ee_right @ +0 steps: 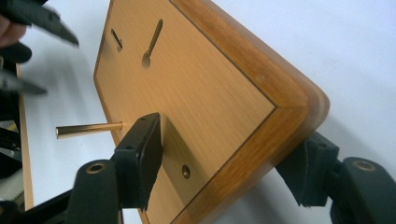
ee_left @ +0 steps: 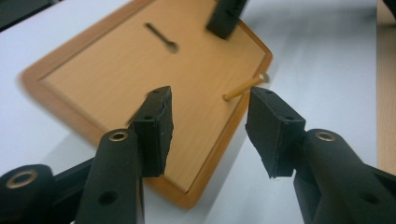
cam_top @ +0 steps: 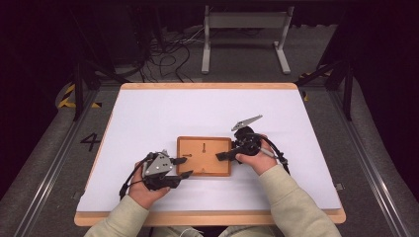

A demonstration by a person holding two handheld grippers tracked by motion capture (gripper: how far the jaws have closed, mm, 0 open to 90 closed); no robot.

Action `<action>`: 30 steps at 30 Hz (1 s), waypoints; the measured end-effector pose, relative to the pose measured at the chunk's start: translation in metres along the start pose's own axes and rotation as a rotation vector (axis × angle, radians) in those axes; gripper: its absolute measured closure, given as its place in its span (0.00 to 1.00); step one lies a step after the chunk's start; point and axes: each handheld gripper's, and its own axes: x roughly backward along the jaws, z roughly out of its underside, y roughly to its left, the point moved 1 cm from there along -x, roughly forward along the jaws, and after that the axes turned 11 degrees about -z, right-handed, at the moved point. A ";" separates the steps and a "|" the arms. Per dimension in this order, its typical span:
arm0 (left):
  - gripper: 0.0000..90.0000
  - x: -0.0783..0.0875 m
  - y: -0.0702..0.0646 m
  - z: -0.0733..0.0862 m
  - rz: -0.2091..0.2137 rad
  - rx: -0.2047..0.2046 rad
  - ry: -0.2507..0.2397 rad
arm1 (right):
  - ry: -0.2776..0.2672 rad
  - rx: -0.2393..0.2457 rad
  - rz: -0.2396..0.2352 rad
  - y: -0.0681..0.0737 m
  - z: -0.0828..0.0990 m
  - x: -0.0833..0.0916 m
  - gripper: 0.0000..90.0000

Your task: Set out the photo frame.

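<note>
Two grippers work low in the high view: the left gripper (cam_top: 182, 167), at lower left, stands wide with nothing between its pads, and the right gripper (cam_top: 221, 156) clamps a corner of one wooden board (cam_top: 203, 157) at centre on the white counter (cam_top: 148, 118). One brass pin (ee_right: 88, 129) juts from the board. Farther left, the floor (cam_top: 49, 163) bears a painted "4" (cam_top: 91, 141).

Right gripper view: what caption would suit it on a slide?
Right gripper straddling a corner of the wooden frame, a brass peg jutting from its back.
</note>
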 end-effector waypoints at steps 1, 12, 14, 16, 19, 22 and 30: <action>0.56 0.000 0.000 0.000 0.000 0.000 0.000 | 0.001 0.008 0.003 0.001 0.000 0.001 0.41; 0.56 0.027 0.027 0.020 -0.078 0.096 -0.003 | 0.022 0.172 0.081 0.031 0.002 0.013 0.51; 0.56 0.028 0.031 0.022 -0.084 0.106 -0.001 | 0.028 0.206 0.092 0.036 0.004 0.015 0.53; 0.56 0.028 0.035 0.025 -0.083 0.133 0.005 | 0.035 0.249 0.111 0.043 0.006 0.017 0.55; 0.56 0.028 0.040 0.030 -0.087 0.159 0.017 | 0.040 0.318 0.130 0.052 0.012 0.020 0.58; 0.56 0.029 0.043 0.032 -0.091 0.173 0.018 | 0.042 0.355 0.137 0.058 0.015 0.021 0.60; 0.56 0.029 0.050 0.037 -0.102 0.200 0.024 | 0.102 0.433 0.140 0.077 0.022 0.026 0.68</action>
